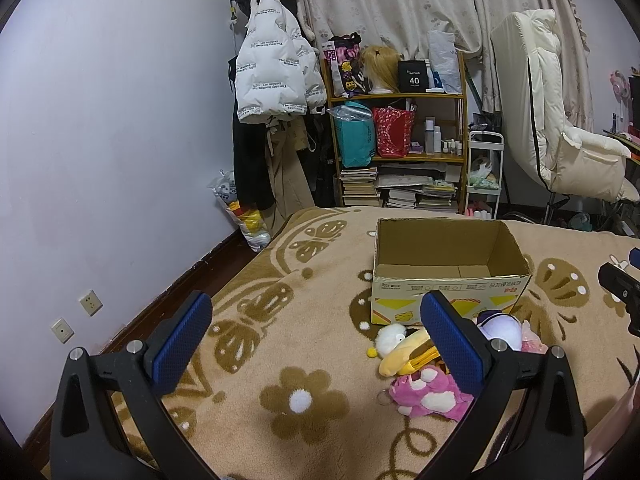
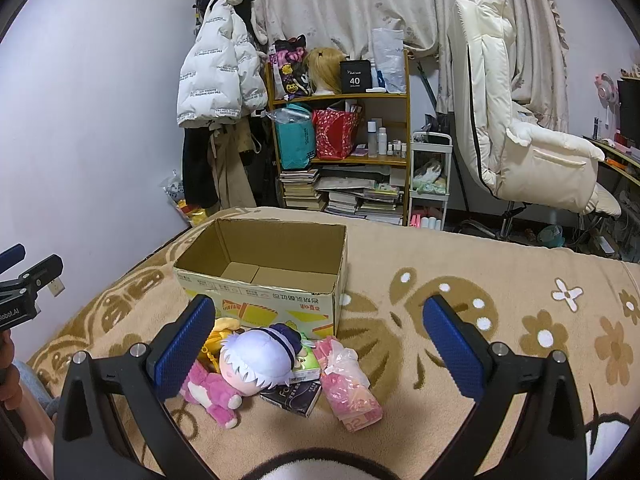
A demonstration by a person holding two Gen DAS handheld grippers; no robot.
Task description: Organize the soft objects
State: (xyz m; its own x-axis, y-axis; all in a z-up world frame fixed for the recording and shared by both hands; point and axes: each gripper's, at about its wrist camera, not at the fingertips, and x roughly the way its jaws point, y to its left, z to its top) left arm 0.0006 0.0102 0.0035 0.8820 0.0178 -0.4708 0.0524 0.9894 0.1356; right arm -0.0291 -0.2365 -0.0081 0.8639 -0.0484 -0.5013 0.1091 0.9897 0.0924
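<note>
An empty open cardboard box [image 1: 448,276] [image 2: 256,256] stands on the bed. In front of it lies a pile of soft toys: a pink plush bear [image 1: 428,394] [image 2: 208,390], a white-haired doll head with a navy cap [image 2: 260,354] [image 1: 502,328], a yellow plush [image 1: 404,354] and a small white plush [image 1: 390,338]. A pink plastic packet [image 2: 348,380] and a dark small box [image 2: 292,396] lie beside them. My left gripper [image 1: 316,344] is open and empty, left of the pile. My right gripper [image 2: 320,344] is open and empty, above the pile.
The bed carries a beige blanket with brown flowers [image 1: 280,320]. A cluttered wooden shelf [image 1: 400,132], a hung white puffer jacket [image 1: 268,68] and a cream chair [image 2: 520,128] stand beyond the bed. A wall [image 1: 100,140] runs along the left.
</note>
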